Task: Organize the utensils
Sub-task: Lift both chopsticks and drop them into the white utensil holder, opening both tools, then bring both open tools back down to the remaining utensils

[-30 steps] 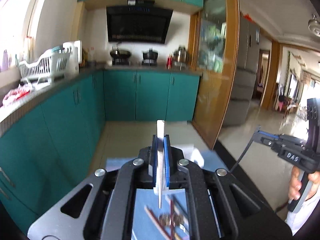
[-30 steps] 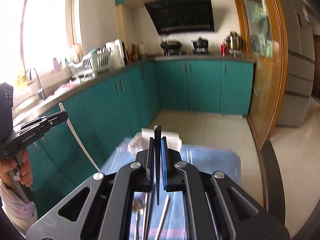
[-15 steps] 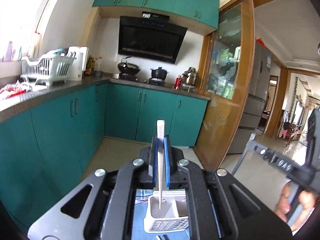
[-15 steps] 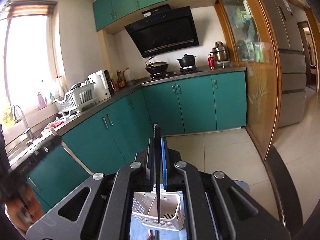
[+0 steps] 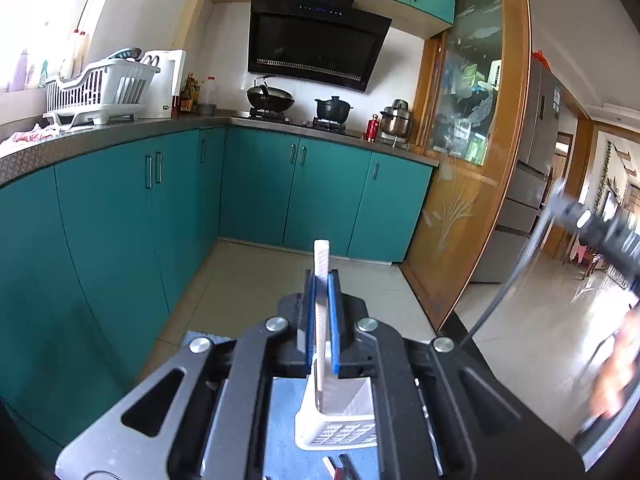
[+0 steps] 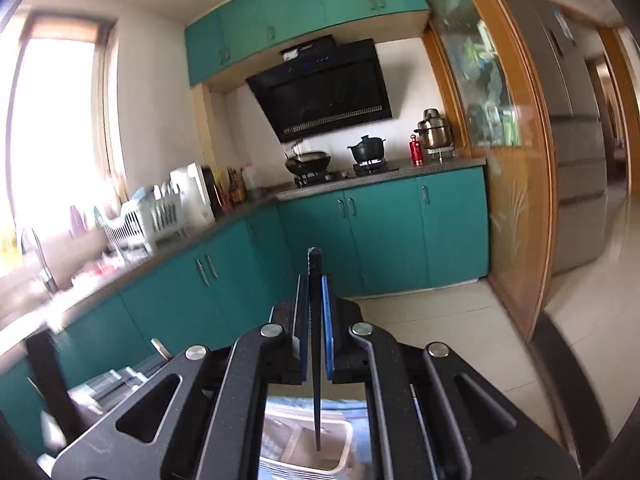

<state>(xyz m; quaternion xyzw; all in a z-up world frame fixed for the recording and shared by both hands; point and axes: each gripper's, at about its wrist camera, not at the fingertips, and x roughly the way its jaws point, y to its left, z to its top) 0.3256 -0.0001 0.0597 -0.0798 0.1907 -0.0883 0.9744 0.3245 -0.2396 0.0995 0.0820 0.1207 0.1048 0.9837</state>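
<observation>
My left gripper (image 5: 322, 280) is shut on a white chopstick (image 5: 321, 316) held upright, its lower end inside a white slotted utensil holder (image 5: 340, 428) on a blue cloth (image 5: 280, 420). My right gripper (image 6: 315, 280) is shut on a black chopstick (image 6: 316, 360), upright, its tip pointing into the same white holder (image 6: 340, 452) below. The right gripper, blurred, also shows at the right edge of the left wrist view (image 5: 600, 228). Loose utensil ends (image 5: 340, 466) lie on the cloth in front of the holder.
Teal base cabinets (image 5: 120, 220) run along the left and back. A white dish rack (image 5: 96, 92) stands on the counter, pots on the stove (image 5: 300, 104). A wooden glass door (image 5: 472, 160) is at the right, tiled floor below.
Both grippers tilted up and moved toward the holder. The white chopstick's end now sits in the holder, and the black chopstick hangs over it. The right gripper is in fast motion.
</observation>
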